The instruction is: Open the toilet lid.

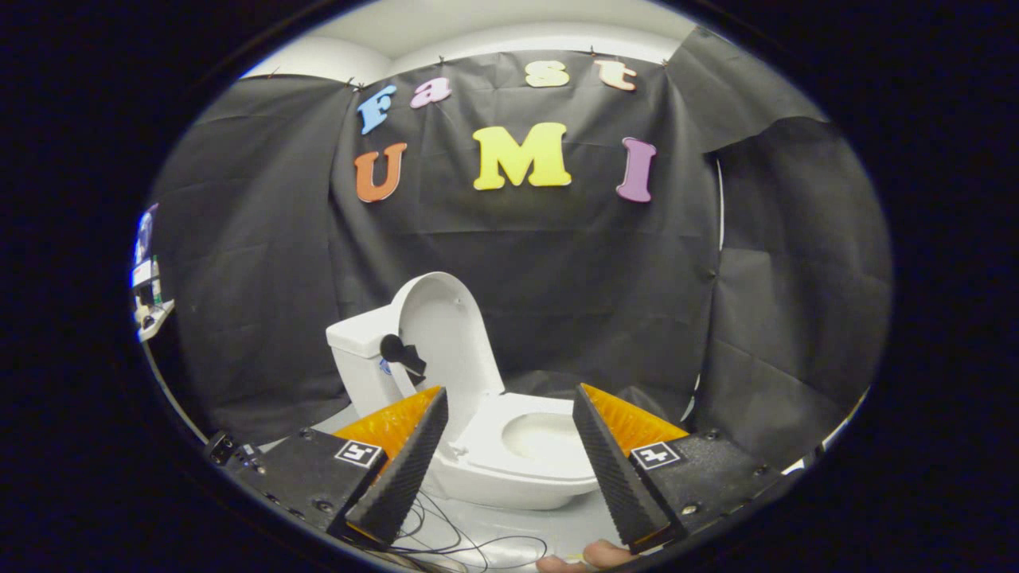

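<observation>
Booth wall: black cloth (pixel 557 270) hung behind and to both sides of the scene, creased, with a pale ceiling strip above it.
Floor: light grey surface (pixel 525 529) under the toilet, partly bare between the fingers.
Toilet: 1 small white toilet (pixel 509 458), standing on the floor just ahead of the gripper, in front of the cloth.
Lid: toilet lid (pixel 446 334) is up, standing near vertical and leaning back against the tank; its inner face is turned toward the camera.
Tank: white tank (pixel 362 358) behind the lid, on the left side of the toilet.
Seat and bowl: seat ring (pixel 549 438) lies flat and uncovered; the bowl opening shows between the 2 fingers.
Dark fitting: 1 small black part (pixel 402 354) sits against the lower left edge of the lid, beside the tank; what it is, cannot tell.
Gripper: gripper (pixel 509 430) with its 2 fingers spread wide, nothing between them, neither finger touching the toilet; left finger tip is just beside the lid's base, right finger tip lies near the seat's right side.
Cables: thin dark wires (pixel 454 537) loop on the floor below the toilet base, near the left finger.
Hand: fingertip of a person (pixel 593 555) shows under the right finger.
Side equipment: small items on a shelf (pixel 150 298) far left of the cloth, too small to identify.
</observation>
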Demonstrator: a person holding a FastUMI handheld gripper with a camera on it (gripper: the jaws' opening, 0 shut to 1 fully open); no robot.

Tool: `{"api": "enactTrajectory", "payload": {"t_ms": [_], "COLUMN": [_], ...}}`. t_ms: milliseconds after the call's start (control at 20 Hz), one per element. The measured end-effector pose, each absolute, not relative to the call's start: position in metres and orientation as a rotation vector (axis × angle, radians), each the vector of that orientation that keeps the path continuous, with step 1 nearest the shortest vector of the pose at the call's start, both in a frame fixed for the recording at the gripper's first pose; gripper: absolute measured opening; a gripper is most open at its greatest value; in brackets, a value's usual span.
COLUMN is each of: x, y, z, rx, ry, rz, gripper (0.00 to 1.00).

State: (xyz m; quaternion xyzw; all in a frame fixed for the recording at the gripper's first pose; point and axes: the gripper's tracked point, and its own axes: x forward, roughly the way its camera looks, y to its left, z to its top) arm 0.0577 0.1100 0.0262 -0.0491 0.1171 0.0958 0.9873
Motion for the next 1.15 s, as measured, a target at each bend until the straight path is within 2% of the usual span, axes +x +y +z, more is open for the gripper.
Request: {"api": "enactTrajectory", "payload": {"t_ms": [650,850,1150], "x": [0.007,0.007,0.008], "y": [0.035,0.018,-0.003], "z": [0.013,0.002,0.018], "rx": [-0.036,-0.045,0.007], "ry": [0.1,0.1,0.004], "rz": [0.193,0.175,0.146], "gripper": [0.99,0.99,0.99]}}
